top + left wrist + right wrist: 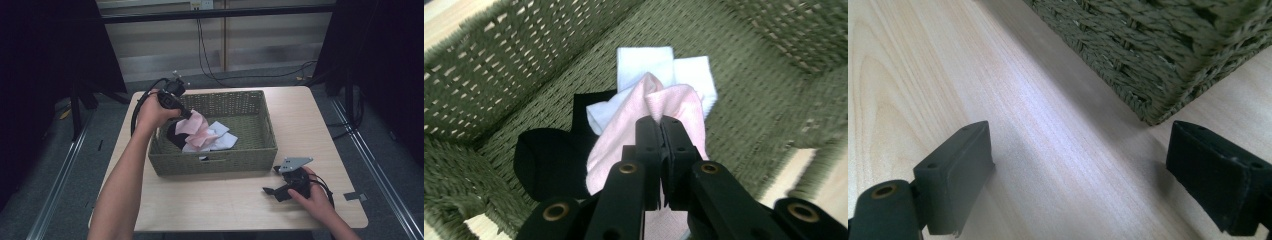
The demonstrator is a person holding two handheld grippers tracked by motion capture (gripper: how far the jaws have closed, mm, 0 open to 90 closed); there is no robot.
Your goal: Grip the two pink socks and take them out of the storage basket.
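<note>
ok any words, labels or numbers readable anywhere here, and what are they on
None can be read. The pink cloth shut in the left gripper, the white cloths, the black cloth and the woven basket show no print. The right gripper, open over the wooden table, bears no legible marking. A white plate on the far wall is too small to read.

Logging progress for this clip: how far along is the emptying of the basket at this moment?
Nothing looks taken out so far: no cloth lies on the table. In hand: the left gripper is shut on the pink cloth, lifted above the basket. Left inside: the white cloths and the black cloth. The right gripper rests open beside the basket.
</note>
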